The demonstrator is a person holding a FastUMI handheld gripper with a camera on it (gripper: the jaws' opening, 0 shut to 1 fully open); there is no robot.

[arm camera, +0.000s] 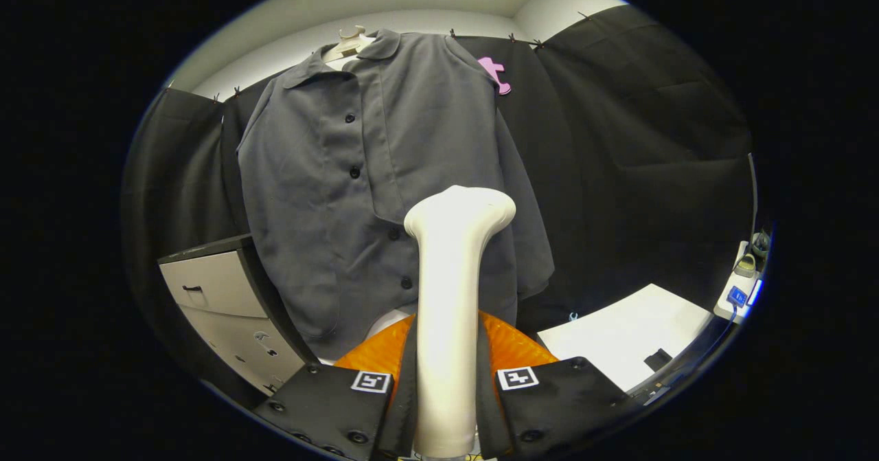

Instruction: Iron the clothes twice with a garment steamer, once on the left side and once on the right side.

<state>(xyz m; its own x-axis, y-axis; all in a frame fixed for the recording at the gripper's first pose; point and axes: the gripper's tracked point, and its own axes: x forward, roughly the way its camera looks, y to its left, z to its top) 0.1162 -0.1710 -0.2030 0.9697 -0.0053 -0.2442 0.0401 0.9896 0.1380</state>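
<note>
Beyond my fingers hangs the grey shirt (371, 193), buttoned, on a hanger (349, 43) against the booth wall; it looks soft and light, likely to sway or crease under pressure, so I judge gentle strokes best; between my fingers stands the steamer (450, 296), a smooth rigid handle, probably slippery; my gripper (445, 385) is clamped on its neck, both fingers pressing, its head up just before the shirt's lower front.

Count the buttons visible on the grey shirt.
4, down the placket of the grey shirt: near the collar, mid-chest, beside the steamer head, lowest. The steamer may hide others.
</note>
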